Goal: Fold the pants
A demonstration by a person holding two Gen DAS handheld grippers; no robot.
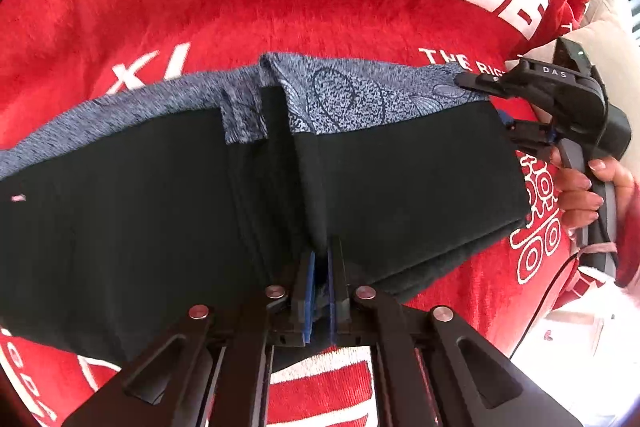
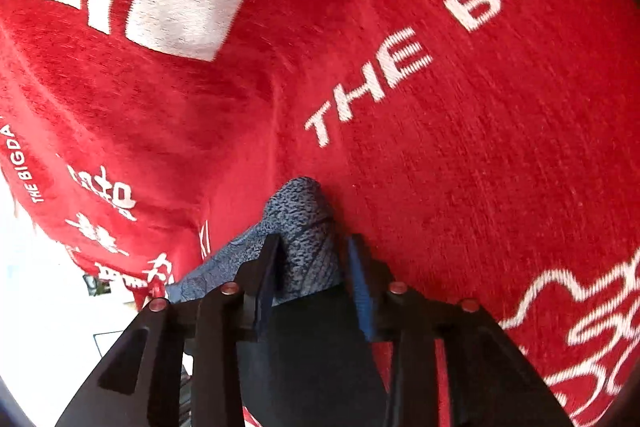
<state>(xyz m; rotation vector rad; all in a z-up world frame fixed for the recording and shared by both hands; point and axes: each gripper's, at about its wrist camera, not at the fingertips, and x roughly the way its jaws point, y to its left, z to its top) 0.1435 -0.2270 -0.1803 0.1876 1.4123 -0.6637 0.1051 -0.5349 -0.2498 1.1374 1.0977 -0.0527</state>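
One pants point(image 1: 400, 179), two grippers, perhaps pinching.

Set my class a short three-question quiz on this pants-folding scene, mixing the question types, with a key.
1. True or false: the pants lie on a green blanket.
2. The right tongs straddle which part of the pants? A the blue-grey patterned band; B a black pocket; C a belt.
3. What colour is the lettering on the blanket?
Key: 1 false, it is red; 2 A; 3 white.
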